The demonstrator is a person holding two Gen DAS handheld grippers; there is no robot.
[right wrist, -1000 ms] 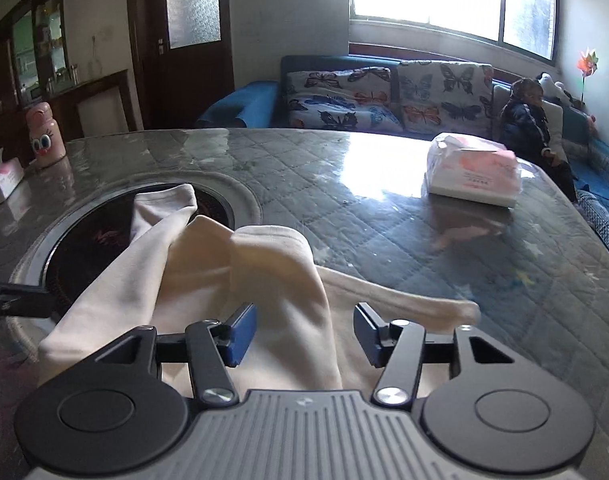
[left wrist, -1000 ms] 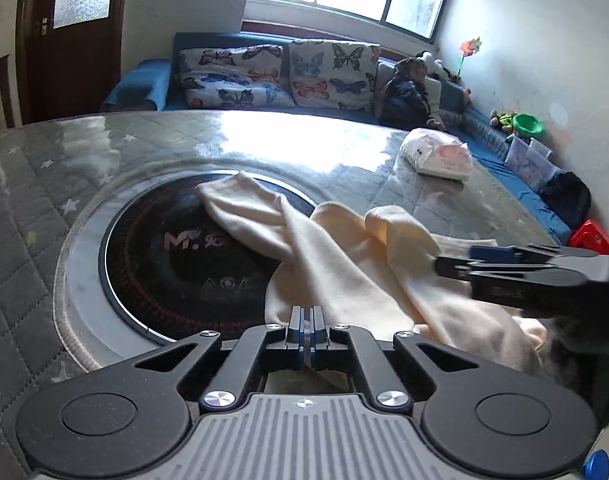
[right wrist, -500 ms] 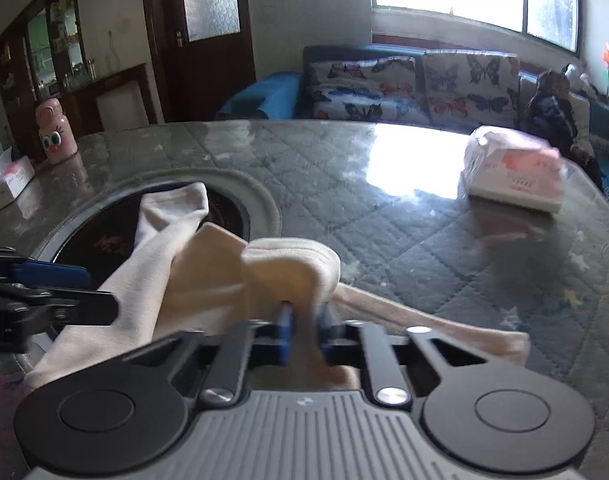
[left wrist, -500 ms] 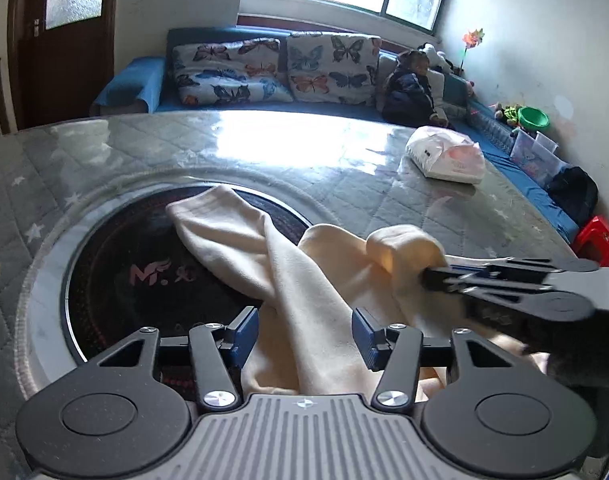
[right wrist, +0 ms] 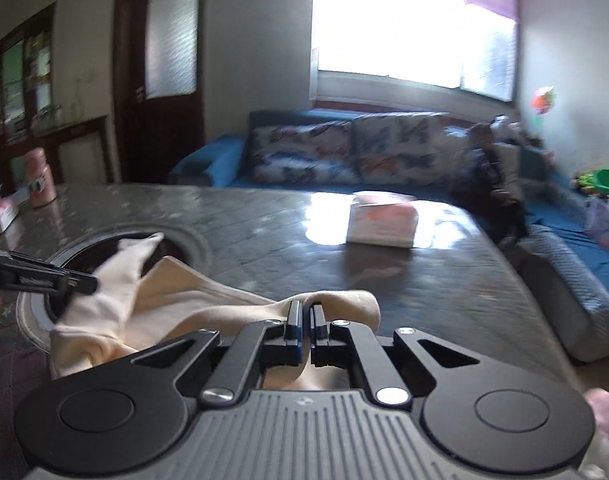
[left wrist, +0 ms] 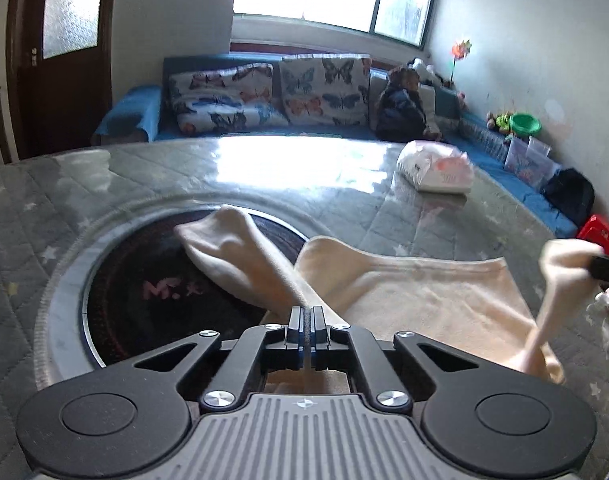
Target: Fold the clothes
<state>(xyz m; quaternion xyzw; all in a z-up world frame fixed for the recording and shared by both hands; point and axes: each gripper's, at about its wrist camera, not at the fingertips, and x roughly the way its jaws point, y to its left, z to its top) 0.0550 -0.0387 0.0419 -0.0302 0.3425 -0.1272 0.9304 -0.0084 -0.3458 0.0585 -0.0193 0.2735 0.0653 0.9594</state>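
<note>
Left wrist view: left gripper [left wrist: 305, 312] and right gripper [right wrist: 304, 307] both clamped on cream garment [left wrist: 416, 300], bare table [left wrist: 304, 184] beyond.

garment [left wrist: 424, 300]: soft matt cream cloth | table [left wrist: 304, 168]: glossy quilted cover | cooktop [left wrist: 144, 280]: glossy black glass

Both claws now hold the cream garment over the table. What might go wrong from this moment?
1. The left claw pinches only a thin fold of the cream garment, so the cloth may slip out when pulled.
2. One end of the garment lies on the black round plate set in the table; dragging could catch or bunch it there.
3. The right claw also grips a bunched edge, so the fold may come out uneven.
</note>
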